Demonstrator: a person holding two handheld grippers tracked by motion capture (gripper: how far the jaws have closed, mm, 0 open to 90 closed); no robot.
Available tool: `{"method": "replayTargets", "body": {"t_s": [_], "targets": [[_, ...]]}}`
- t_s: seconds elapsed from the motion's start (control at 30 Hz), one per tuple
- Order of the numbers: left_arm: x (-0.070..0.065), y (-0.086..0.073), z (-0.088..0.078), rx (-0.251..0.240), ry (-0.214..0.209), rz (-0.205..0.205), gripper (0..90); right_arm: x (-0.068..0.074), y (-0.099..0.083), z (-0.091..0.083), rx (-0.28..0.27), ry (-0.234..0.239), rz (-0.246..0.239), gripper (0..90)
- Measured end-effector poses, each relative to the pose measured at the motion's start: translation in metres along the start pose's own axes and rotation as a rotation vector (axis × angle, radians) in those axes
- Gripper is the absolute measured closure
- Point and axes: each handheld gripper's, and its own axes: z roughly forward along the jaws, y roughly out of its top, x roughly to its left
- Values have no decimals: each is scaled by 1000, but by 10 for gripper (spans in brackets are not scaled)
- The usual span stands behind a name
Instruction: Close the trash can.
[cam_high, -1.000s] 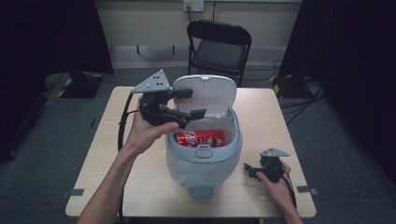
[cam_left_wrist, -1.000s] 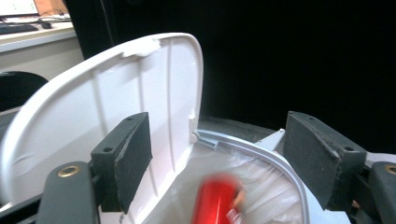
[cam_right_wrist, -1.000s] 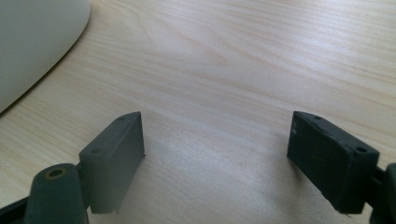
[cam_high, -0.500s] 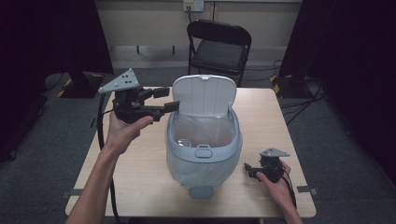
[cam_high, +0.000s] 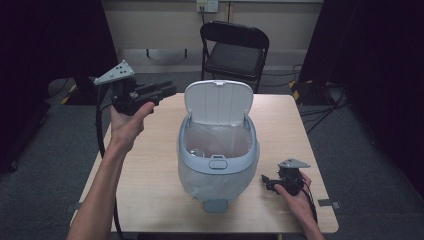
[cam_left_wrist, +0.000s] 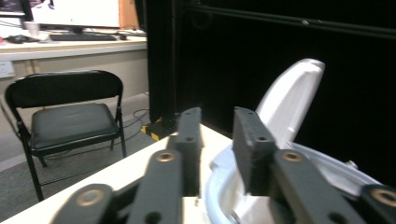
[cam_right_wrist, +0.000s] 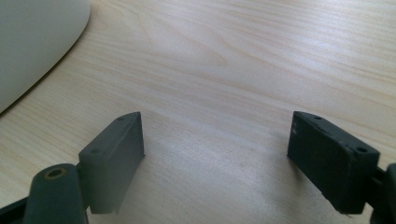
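Trash can (cam_high: 218, 150) sits in the middle of the light wooden table (cam_high: 150, 175), with its white lid (cam_high: 218, 101) tipped up and back so the top is wide open for dropping things in. A clear bag lines the inside, and something small and shiny lies at the bottom (too small to tell what it is). The left gripper (cam_high: 165, 91) is held up in the air off to the left of the can, near the far left corner of the table, with nothing in it; its fingers (cam_left_wrist: 252, 140) have just been closing and now stand close together with a small gap between them. The right gripper (cam_high: 267, 182) rests low by the near right side of the can, its fingers (cam_right_wrist: 116, 149) wide apart over bare wood, likely just waiting. Behind the table stands a black folding chair (cam_high: 235, 50) on grey carpet, with dark curtains on both sides.
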Motion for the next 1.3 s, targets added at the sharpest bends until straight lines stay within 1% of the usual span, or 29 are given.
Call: {"method": "replayTargets", "body": {"t_s": [0.07, 0.17, 0.2, 0.23, 0.27, 0.3, 0.33, 0.37, 0.4, 0.43, 0.47, 0.5, 0.53, 0.57, 0.6, 0.63, 0.7, 0.73, 0.77, 0.8, 0.83, 0.87, 0.9, 0.97, 1.07, 1.17, 1.2, 1.3], "targets": [[5, 3, 6, -4, -5, -11, 779, 0, 0, 0, 2, 1, 1, 171], [10, 8, 18, 6, -15, -23, 791, 0, 0, 0, 0, 0, -1, 171], [11, 10, 22, 13, -26, -25, 790, 0, 0, 0, 0, 0, -1, 171], [11, 10, 25, 18, -38, -21, 775, 0, 0, 0, 2, 1, 1, 171], [10, 11, 28, 21, -32, -17, 755, 0, 0, 0, 0, 0, -1, 171], [8, 12, 33, 34, -36, -10, 721, 0, 0, 0, 2, 1, 1, 171], [8, 11, 35, 35, -63, -9, 688, 0, 0, 0, 3, 0, 2, 170], [7, 11, 38, 42, -92, -8, 680, 0, 0, 0, 3, 1, 1, 170], [4, 10, 40, 48, -100, -1, 659, 0, 0, 0, 3, 1, 1, 170], [4, 10, 41, 50, -103, 2, 659, 0, 0, 0, 3, 1, 1, 170], [4, 9, 41, 44, -122, -15, 653, 0, 0, 0, 3, 1, 1, 170], [3, 8, 40, 37, -142, -33, 628, 0, 0, 0, 3, 1, 1, 170], [3, 6, 40, 37, -160, -25, 607, 0, 0, 0, 3, 1, 1, 170], [2, 5, 39, 45, -163, -27, 573, 0, 0, 0, 3, 1, 1, 170], [0, 3, 39, 59, -158, -11, 546, 0, 0, 0, 2, 1, 0, 170], [-2, 2, 39, 69, -164, -4, 537, 0, 0, 0, 2, 1, 0, 170], [-5, -2, 37, 70, -181, -4, 515, 0, 0, 0, 2, 1, 0, 170], [-7, -3, 36, 76, -185, 5, 510, 0, 0, 0, 2, 1, 0, 170], [-10, -5, 35, 77, -197, 2, 497, 0, 0, 0, 2, 1, -1, 170], [-11, -7, 34, 81, -202, 11, 484, 0, 0, 0, 2, 1, -1, 170], [-14, -9, 34, 83, -202, 13, 464, 0, 0, 0, 2, 1, -1, 170], [-16, -11, 33, 93, -188, 27, 431, 0, 0, 0, 2, 1, 0, 170], [-19, -13, 33, 99, -179, 30, 383, 0, 0, 0, 2, 1, 0, 170], [-22, -15, 33, 118, -192, 40, 344, 0, 0, 0, 2, 1, 0, 170], [-26, -17, 32, 124, -194, 43, 321, 0, 0, 0, 3, 1, 0, 170], [-34, -18, 33, 145, -209, 60, 310, 0, 0, 0, 3, 0, 1, 170], [-37, -19, 33, 158, -212, 68, 311, 0, 0, 0, 3, 0, 1, 170], [-46, -24, 37, 213, -240, 94, 308, 0, 0, 0, 3, 1, 1, 170]]}}
